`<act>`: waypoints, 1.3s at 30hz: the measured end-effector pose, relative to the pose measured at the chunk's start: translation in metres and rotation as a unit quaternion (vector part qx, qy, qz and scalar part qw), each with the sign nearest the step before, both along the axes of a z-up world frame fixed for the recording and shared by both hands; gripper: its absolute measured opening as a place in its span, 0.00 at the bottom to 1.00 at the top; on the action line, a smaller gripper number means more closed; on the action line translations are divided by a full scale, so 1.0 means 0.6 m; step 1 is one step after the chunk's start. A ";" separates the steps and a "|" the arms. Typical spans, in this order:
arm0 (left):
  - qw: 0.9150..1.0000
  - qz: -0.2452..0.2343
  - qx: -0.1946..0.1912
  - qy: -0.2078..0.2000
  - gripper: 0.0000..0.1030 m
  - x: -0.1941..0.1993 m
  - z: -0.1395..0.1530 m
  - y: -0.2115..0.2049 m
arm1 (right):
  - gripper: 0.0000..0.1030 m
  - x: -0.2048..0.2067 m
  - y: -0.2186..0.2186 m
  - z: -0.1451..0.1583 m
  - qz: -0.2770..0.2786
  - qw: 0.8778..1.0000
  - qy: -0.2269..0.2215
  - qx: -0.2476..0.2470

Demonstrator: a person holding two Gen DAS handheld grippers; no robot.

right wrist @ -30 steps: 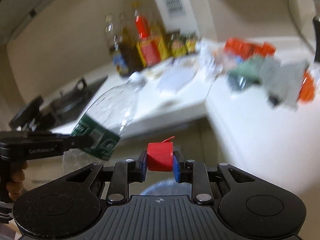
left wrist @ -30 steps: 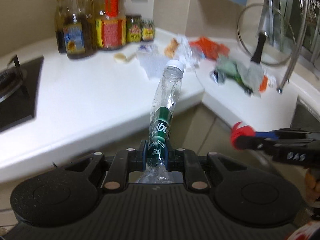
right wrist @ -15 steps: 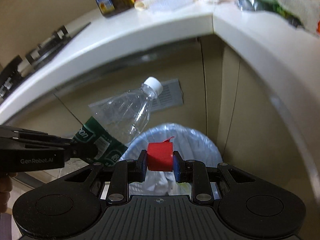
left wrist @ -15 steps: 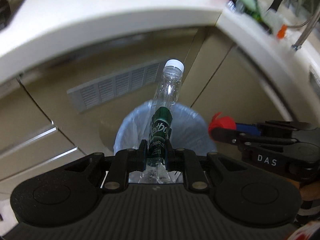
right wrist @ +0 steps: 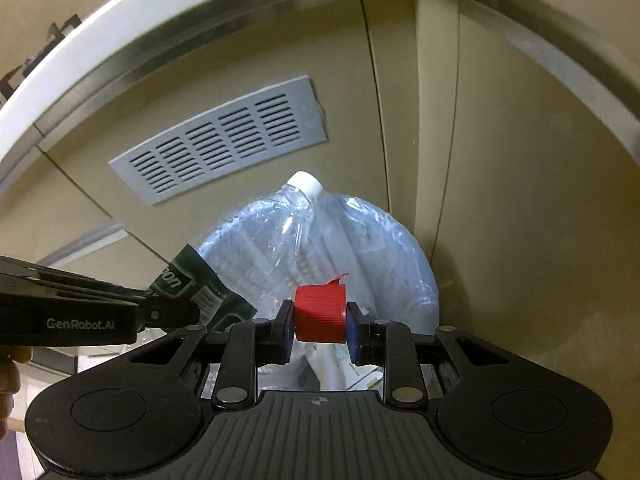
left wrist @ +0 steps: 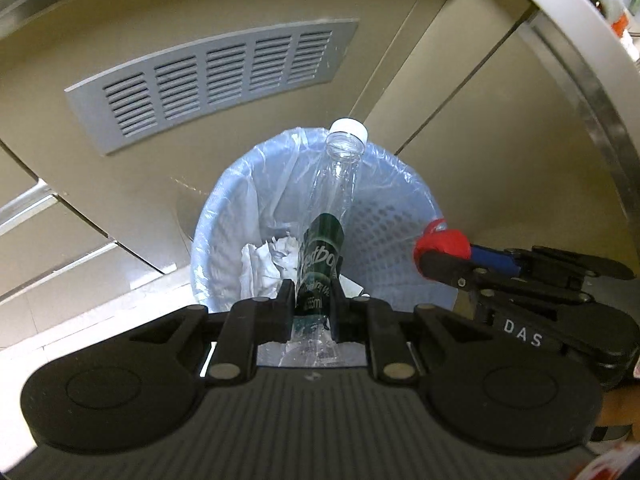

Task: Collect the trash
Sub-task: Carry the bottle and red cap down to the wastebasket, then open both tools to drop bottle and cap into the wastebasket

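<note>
Both sets of tongs were hanging right over the bin here. The left tongs [left wrist: 313, 303] were clenched on a crushed clear plastic bottle with a dark green label and white cap [left wrist: 334, 196], gripping it low down by the label, with the capped end sticking out away from the camera and over the mouth of the round pale blue plastic basket lined with a thin clear bag [left wrist: 400, 224]. The bottle wasn't in the basket, just held above it.

The right tongs [right wrist: 320, 320] were clamped on a ribbed red plastic bottle cap [right wrist: 320, 312], pads pressing it from both sides, also above the basket opening. In the left view that cap showed up at the right, near the basket's rim.

Down inside the basket there was some crumpled white paper [left wrist: 264, 264] sitting at the bottom.

Behind the basket were beige cabinet doors [right wrist: 248, 80] with a grey slatted vent panel [left wrist: 212, 76] set into one. The curved white edge of the worktop [right wrist: 120, 16] ran across the top, and a bit of a person's hand [right wrist: 8, 380] peeked in at the left edge of the right view.
</note>
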State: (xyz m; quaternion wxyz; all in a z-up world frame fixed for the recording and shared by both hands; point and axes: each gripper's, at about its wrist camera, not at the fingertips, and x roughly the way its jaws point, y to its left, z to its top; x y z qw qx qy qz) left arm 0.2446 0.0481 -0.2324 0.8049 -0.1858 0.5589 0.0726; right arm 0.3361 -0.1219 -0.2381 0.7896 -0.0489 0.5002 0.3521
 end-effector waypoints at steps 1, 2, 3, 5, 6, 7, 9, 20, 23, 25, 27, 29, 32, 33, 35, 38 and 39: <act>1.000 0.000 -0.001 0.005 0.15 0.004 -0.008 0.001 | 0.26 0.001 0.000 -0.003 -0.001 1.000 0.000 -0.002; 1.000 -0.001 -0.004 0.009 0.15 0.008 -0.015 0.002 | 0.26 0.003 0.003 -0.004 -0.002 1.000 0.002 -0.003; 1.000 -0.001 -0.005 0.014 0.15 0.012 -0.021 0.004 | 0.26 0.004 0.004 -0.007 -0.003 1.000 0.003 -0.004; 1.000 0.003 -0.009 0.020 0.17 0.018 -0.034 0.006 | 0.26 0.006 0.008 -0.014 -0.004 1.000 0.004 -0.007; 1.000 0.003 -0.014 0.023 0.17 0.019 -0.038 0.008 | 0.26 0.007 0.009 -0.015 -0.005 1.000 0.005 -0.007; 0.999 0.004 -0.019 0.026 0.18 0.021 -0.042 0.010 | 0.26 0.008 0.010 -0.017 -0.006 1.000 0.006 -0.007; 0.999 0.010 -0.023 0.030 0.22 0.022 -0.046 0.014 | 0.26 0.011 0.011 -0.021 -0.008 1.000 0.009 -0.007; 1.000 -0.004 -0.007 0.023 0.33 0.027 -0.033 0.022 | 0.26 0.022 0.021 -0.034 -0.022 1.000 0.019 -0.010; 1.000 -0.011 0.002 0.022 0.33 0.025 -0.032 0.022 | 0.26 0.028 0.026 -0.040 -0.029 0.999 0.018 -0.008; 1.000 -0.016 0.007 0.021 0.33 0.025 -0.031 0.021 | 0.29 0.031 0.029 -0.042 -0.031 0.999 0.018 -0.010; 1.000 -0.019 0.010 0.019 0.35 0.025 -0.030 0.021 | 0.44 0.032 0.031 -0.042 -0.034 0.999 0.016 -0.010; 1.000 -0.021 0.015 0.017 0.35 0.025 -0.027 0.020 | 0.48 0.033 0.030 -0.039 -0.038 0.999 0.014 -0.004; 0.999 -0.025 0.023 0.014 0.36 0.022 -0.022 0.019 | 0.48 0.029 0.029 -0.034 -0.034 0.999 0.014 -0.004; 0.999 -0.026 0.026 0.013 0.36 0.020 -0.019 0.019 | 0.48 0.025 0.028 -0.032 -0.033 0.999 0.015 -0.004; 0.999 -0.030 0.035 0.011 0.36 0.014 -0.013 0.018 | 0.48 0.018 0.026 -0.029 -0.033 0.999 0.019 -0.004; 0.999 -0.032 0.041 0.008 0.36 0.002 -0.002 0.018 | 0.48 0.004 0.021 -0.022 -0.034 0.999 0.025 -0.003; 0.999 -0.031 0.041 0.006 0.36 -0.003 0.002 0.018 | 0.48 0.000 0.020 -0.021 -0.035 0.999 0.028 -0.002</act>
